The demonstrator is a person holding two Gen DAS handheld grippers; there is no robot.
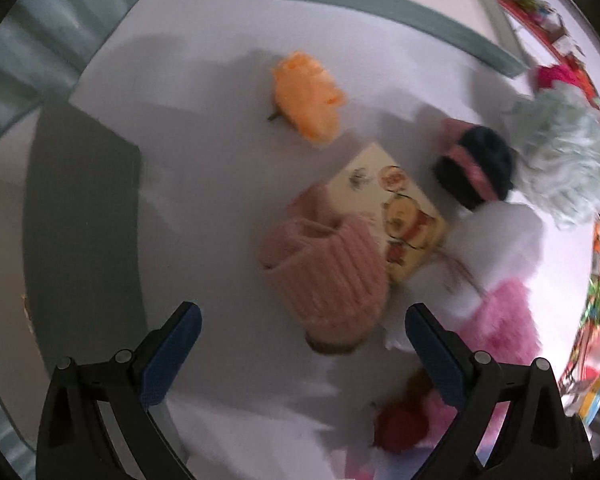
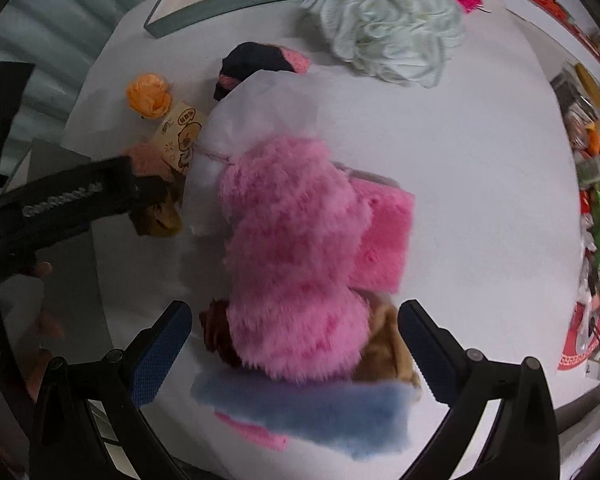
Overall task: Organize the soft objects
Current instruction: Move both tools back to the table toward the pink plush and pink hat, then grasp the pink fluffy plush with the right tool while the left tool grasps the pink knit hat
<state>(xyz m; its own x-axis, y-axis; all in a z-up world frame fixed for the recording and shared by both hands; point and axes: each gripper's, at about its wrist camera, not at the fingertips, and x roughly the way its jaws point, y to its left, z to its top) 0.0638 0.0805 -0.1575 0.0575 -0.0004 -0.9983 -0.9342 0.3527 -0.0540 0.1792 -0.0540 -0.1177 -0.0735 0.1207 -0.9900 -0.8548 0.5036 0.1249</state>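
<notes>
We look down on a white table (image 1: 228, 184) whose far edge meets a pale panel with a grey-green border (image 1: 384, 4). At the far left of the room we see grey ribbed sheeting (image 1: 24, 40), and along the right a cluttered strip of colourful goods (image 1: 596, 308), too blurred to name.

From the left wrist view, our left gripper (image 1: 302, 354) hangs over the table with its fingers apart and nothing between them. Going left to right on the surface: an orange fabric flower (image 1: 306, 94), a pink knitted hat (image 1: 324, 272) just in front of the gripper, a yellow cartoon card (image 1: 396, 216) touching it, a dark hat with a pink band (image 1: 476, 162), a white fluffy piece (image 1: 496, 240), and a pale green bundle of yarn (image 1: 564, 156).

From the right wrist view, our right gripper (image 2: 294, 354) is also spread wide, holding nothing, over a heap of soft things. At the left edge we see a hand (image 2: 40, 272) on the other tool. Then come a dark red piece (image 2: 216, 328), a fluffy pink fur piece (image 2: 292, 256) on top, a blue fleece cloth (image 2: 320, 412) beneath it, a brown piece (image 2: 384, 344) and a pink square pad (image 2: 384, 232).
</notes>
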